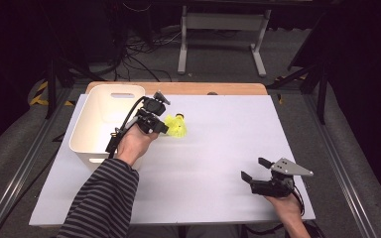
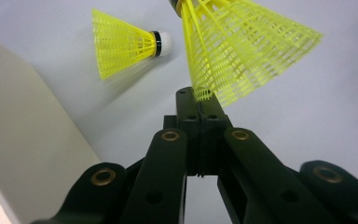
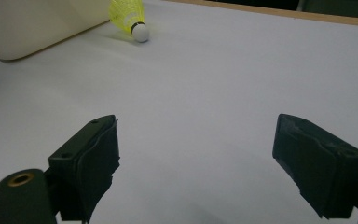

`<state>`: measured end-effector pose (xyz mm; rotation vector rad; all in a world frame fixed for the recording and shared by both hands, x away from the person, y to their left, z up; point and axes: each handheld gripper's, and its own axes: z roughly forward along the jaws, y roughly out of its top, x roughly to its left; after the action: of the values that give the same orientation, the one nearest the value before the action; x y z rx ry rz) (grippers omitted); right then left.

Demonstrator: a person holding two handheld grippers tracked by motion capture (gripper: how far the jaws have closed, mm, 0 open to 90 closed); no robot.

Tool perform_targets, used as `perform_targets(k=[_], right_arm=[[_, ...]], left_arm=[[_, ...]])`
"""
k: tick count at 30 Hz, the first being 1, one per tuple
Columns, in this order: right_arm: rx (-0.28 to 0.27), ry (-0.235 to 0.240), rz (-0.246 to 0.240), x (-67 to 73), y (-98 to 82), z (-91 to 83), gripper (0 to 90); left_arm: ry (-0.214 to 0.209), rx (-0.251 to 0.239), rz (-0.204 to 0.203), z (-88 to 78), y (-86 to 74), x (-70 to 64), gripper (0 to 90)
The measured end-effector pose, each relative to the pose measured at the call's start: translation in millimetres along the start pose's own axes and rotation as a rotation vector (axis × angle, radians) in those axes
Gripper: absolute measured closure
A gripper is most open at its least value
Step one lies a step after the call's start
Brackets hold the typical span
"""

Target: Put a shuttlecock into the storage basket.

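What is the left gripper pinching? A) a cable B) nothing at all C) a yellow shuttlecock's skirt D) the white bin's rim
C: in the left gripper view, the left gripper has its jaws shut on the edge of a yellow shuttlecock skirt, while a second shuttlecock lies loose on the table beside the white bin.

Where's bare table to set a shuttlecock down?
Free: the wide stretch of table between the left gripper and right gripper, and the far right side. Crowded: beside the white bin, where the held shuttlecock and the loose shuttlecock sit.
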<state>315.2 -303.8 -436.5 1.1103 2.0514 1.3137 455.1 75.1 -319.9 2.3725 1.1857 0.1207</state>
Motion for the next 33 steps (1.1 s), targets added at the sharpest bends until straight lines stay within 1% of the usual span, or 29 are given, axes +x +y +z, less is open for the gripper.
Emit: perform_targets(k=[5,15,17,23,24,25,29,33], right_arm=[[0.0,-0.001,0.0,0.1,0.0,0.0,14.8],[0.002,-0.001,0.001,0.3,0.0,0.0,14.8],[0.001,-0.001,0.001,0.0,0.0,0.0,14.8],[0.0,-0.002,0.0,0.2,-0.1,-0.1,14.8],[0.0,-0.002,0.0,0.2,-0.1,-0.1,14.8],[0.0,-0.002,-0.001,0.2,-0.1,-0.1,14.8],[0.001,-0.002,-0.001,0.2,-0.1,0.0,14.8],[0.001,-0.001,-0.001,0.2,-0.1,-0.1,14.9]], left_arm=[[0.006,-0.002,0.002,-2.6,-1.2,2.9,90.0],[0.012,-0.009,-0.009,-8.2,-4.3,8.5,90.0],[0.016,-0.009,-0.006,-9.0,-4.4,9.5,90.0],[0.015,-0.014,-0.015,-11.9,-5.0,11.9,90.0],[0.015,-0.011,-0.014,-12.6,-5.0,12.6,90.0],[0.017,-0.005,-0.021,-13.4,-5.2,12.4,90.0],[0.018,-0.013,-0.015,-15.2,-5.3,14.7,90.0],[0.021,-0.014,-0.02,-16.8,-5.6,16.3,90.0]])
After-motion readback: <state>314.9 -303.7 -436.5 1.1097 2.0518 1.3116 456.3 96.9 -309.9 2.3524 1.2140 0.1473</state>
